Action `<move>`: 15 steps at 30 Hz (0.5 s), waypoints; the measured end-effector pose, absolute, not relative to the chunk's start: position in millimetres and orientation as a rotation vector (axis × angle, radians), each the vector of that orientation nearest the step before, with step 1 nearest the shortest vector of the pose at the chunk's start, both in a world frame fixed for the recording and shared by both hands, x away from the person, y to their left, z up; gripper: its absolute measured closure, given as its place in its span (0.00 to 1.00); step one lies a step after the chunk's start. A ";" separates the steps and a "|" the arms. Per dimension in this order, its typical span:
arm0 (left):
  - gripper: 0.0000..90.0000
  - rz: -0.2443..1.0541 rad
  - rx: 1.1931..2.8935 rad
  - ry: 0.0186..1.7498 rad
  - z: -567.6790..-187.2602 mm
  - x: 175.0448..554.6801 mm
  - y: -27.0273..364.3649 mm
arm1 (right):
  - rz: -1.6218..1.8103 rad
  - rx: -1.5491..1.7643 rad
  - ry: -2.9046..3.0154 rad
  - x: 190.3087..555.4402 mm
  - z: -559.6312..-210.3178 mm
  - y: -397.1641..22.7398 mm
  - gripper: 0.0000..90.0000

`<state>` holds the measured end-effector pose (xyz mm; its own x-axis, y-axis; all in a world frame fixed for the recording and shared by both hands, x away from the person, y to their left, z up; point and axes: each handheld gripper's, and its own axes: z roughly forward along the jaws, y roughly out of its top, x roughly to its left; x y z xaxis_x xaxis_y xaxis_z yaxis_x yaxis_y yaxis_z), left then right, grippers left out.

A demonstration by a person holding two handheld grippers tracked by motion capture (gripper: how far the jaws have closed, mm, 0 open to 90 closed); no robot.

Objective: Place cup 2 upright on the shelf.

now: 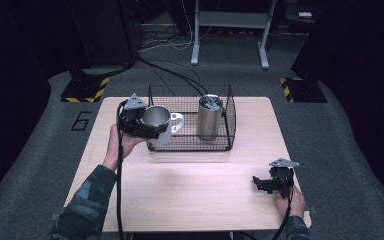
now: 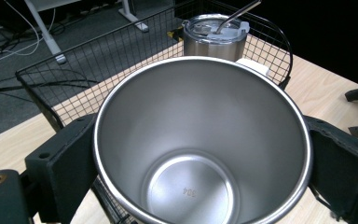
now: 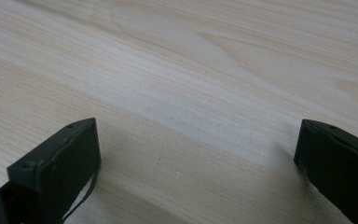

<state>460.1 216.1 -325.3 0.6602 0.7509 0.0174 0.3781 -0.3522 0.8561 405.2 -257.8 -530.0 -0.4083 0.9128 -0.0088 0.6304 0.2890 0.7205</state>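
The silver stainless-steel mug with a white handle [image 1: 158, 122] is held upright and clear of the tabletop at the front left corner of the black wire-mesh basket [image 1: 228, 120], partly overlapping the basket's left wall in the high view, with its handle turned toward the basket's inside. In the left gripper view the mug [image 2: 200, 144] is seen from above: its bright round rim, its empty brushed interior and a small stamped mark on the bottom, with a bit of the white handle showing past the far rim. The left gripper [image 1: 145, 127] is clamped on the mug, one black jaw pressed to each side of its wall just under the rim; the person's left hand [image 1: 122, 145] holds that gripper from the near side of the basket. Inside the basket, toward its right half, stands a tall silver steel tumbler with a clear lid [image 1: 210, 117], upright and apart from the mug; the left gripper view shows the tumbler [image 2: 216, 39] just beyond the mug's rim, with a thin metal straw [image 2: 240, 13] leaning out of its lid. The basket sits at the far middle of the light wooden tabletop [image 1: 190, 185]. Well away from the basket, near the tabletop's front right corner, the right gripper [image 1: 267, 184] rests low over the wood with its jaws spread wide and nothing between them.
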 end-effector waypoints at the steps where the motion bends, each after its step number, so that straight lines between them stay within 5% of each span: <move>1: 0.07 0.529 1.971 0.884 -325.2 461.6 214.5 | 0.905 1.382 2.143 405.2 -530.0 -258.0 0.00; 15: 0.07 0.552 1.968 0.902 -317.8 484.2 201.3 | 0.909 1.383 2.145 405.1 -530.0 -257.9 0.00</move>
